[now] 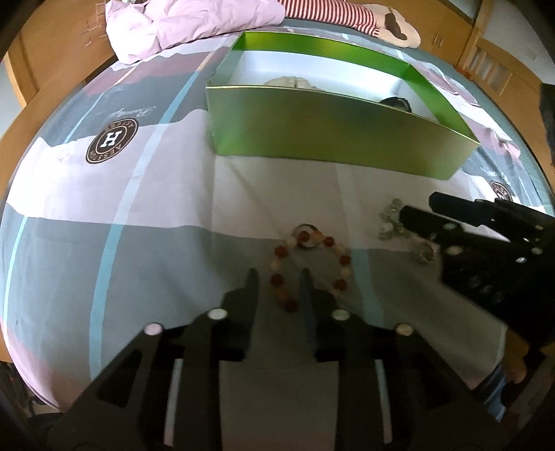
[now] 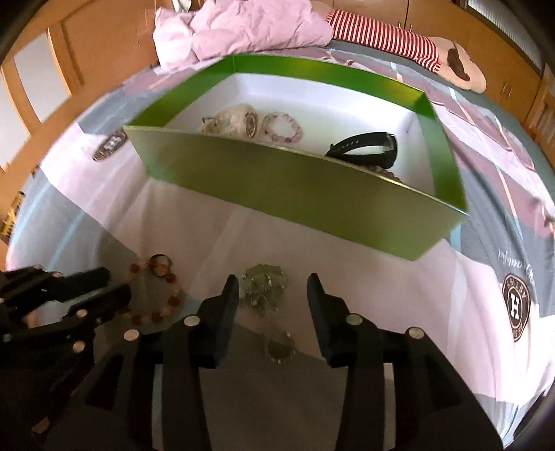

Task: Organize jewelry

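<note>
Two grippers hover over the bed (image 1: 121,208), both with jaws apart and holding nothing: the left gripper (image 1: 279,277) straddles the near side of a red-and-cream bead bracelet (image 1: 308,267), while the right gripper (image 2: 273,281) hangs above a silvery green brooch (image 2: 264,289) and a smaller metal piece (image 2: 277,347). Farther off, the open green box (image 2: 277,180) already contains a pale bead bundle (image 2: 230,121), a pink bead bracelet (image 2: 281,127) and a black watch (image 2: 364,147), and beyond it lies a crumpled lilac blanket (image 2: 242,31).
</note>
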Motion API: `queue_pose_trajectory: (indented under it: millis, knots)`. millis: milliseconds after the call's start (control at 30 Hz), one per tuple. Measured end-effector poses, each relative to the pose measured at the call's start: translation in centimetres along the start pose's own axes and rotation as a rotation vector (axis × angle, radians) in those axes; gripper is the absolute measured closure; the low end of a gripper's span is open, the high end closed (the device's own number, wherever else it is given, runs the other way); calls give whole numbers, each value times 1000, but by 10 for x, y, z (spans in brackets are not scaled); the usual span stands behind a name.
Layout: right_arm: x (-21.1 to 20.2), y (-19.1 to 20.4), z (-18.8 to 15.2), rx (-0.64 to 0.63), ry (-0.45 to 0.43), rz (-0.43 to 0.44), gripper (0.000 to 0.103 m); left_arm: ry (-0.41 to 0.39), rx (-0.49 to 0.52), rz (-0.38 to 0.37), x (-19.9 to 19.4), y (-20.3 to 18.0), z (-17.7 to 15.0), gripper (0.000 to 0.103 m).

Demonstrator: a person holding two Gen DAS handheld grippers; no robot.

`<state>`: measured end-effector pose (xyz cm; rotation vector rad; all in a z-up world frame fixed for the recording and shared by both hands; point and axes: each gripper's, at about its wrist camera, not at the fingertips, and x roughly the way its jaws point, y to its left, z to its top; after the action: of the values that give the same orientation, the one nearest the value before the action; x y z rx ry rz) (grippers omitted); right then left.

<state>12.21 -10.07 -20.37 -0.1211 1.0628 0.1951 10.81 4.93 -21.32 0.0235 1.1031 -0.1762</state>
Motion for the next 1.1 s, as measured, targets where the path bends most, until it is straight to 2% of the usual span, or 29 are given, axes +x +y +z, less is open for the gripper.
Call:
queue_pose_trajectory:
  millis: [67,100,133,233,300,367,700,833,1000,1033,1100]
  knots:
    - [6,1,1,7,15,1,62,-1,-1,-5,3,0,2,67]
    - [9,1,0,11,20,5,68,2,0,-6,5,0,3,65]
    - [9,1,0,12,20,14,81,7,3,-5,8,-1,3,63]
    - [3,2,-2,-3,11,15,92,17,8,0,14,-3,3,63]
    - [-1,0,-3,-2,6,15,97,14,10,6,15,-3,2,69]
    - [-9,-6,-5,22,-4,26,97,14,-2,-5,14,-1,2,95]
    - [-72,-48,-32,136,-80,49,97,-39,5,-67,-22,-13,-2,95]
    - [-82,-52,-45,149,-70,56,97,-62,33,-136,-44,-32,-5,95]
    - [-75,-44,-62,141,-24,96,97,-69,101,-232,-57,-65,-8,95]
    - [-71,-44,-65,141,-14,81,97,-65,111,-221,-54,-68,-9,95]
    - [-65,-50,-71,165,6,44,97,-41,108,-152,-45,-65,-11,95]
